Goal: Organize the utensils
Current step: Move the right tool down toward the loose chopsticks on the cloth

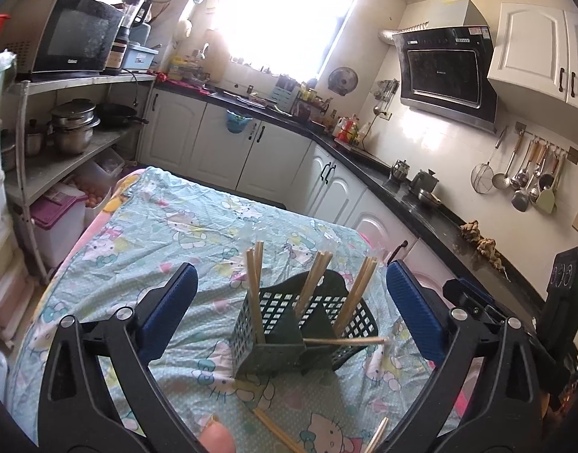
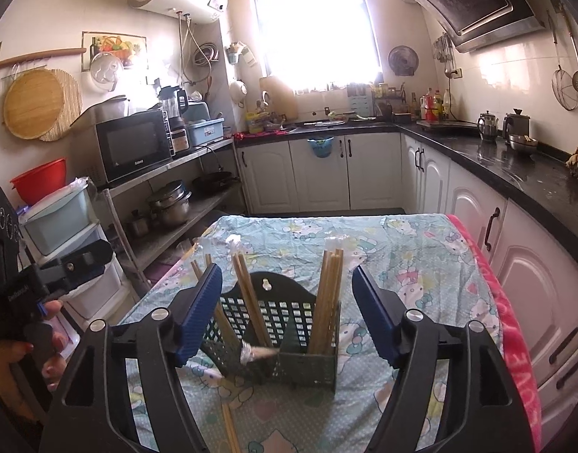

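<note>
Chopsticks [image 2: 328, 294] upright in green holder [image 2: 308, 362], both grippers apart; Galanz microwave [image 2: 132, 149] behind

One holder [image 1: 289, 324], two hand-held grippers [image 1: 291, 302], one tablecloth [image 1: 145, 241]

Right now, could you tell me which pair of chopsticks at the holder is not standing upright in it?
The pair lying level across the green holder, pointing right with its plastic wrap at the tip; the other pairs stand upright in its compartments.
</note>
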Available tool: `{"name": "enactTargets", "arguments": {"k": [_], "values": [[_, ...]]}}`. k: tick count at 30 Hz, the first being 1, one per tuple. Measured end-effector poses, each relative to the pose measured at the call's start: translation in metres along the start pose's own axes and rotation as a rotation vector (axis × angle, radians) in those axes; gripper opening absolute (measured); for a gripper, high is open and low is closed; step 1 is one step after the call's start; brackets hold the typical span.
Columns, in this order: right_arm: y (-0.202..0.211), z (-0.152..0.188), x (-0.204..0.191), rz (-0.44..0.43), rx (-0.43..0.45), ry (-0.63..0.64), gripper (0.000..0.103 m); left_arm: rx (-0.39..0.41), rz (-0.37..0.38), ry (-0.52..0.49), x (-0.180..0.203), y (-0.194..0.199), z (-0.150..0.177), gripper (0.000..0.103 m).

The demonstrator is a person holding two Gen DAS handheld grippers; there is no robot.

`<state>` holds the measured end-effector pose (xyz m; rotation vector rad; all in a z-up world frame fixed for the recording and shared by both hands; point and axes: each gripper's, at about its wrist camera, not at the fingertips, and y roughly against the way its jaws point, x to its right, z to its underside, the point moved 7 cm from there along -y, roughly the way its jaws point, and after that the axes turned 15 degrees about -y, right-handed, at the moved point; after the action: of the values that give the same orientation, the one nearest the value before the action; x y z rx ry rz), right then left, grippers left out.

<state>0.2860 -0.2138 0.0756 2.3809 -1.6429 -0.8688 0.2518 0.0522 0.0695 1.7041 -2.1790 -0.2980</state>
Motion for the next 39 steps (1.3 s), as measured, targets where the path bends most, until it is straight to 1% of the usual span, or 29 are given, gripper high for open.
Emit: {"name": "enactTargets", "arguments": {"k": [14, 21, 29, 39], "values": [[0.03, 0.033, 0.0, 0.02, -0.027, 0.04, 0.077, -0.017, 0.012, 0.01, 0.007, 0.024, 0.029, 0.092], [0.035, 0.055, 0.006, 0.034, -0.072, 0.051, 0.077, -0.042, 0.01, 0.018, 0.013, 0.027, 0.045, 0.092], [0.038, 0.08, 0.016, 0.053, -0.124, 0.063, 0.078, -0.082, 0.008, -0.002, 0.024, 0.025, 0.065, 0.092], [0.032, 0.118, 0.041, 0.102, -0.203, 0.063, 0.079, -0.137, -0.019, -0.027, 0.028, 0.014, 0.089, 0.092]]}}
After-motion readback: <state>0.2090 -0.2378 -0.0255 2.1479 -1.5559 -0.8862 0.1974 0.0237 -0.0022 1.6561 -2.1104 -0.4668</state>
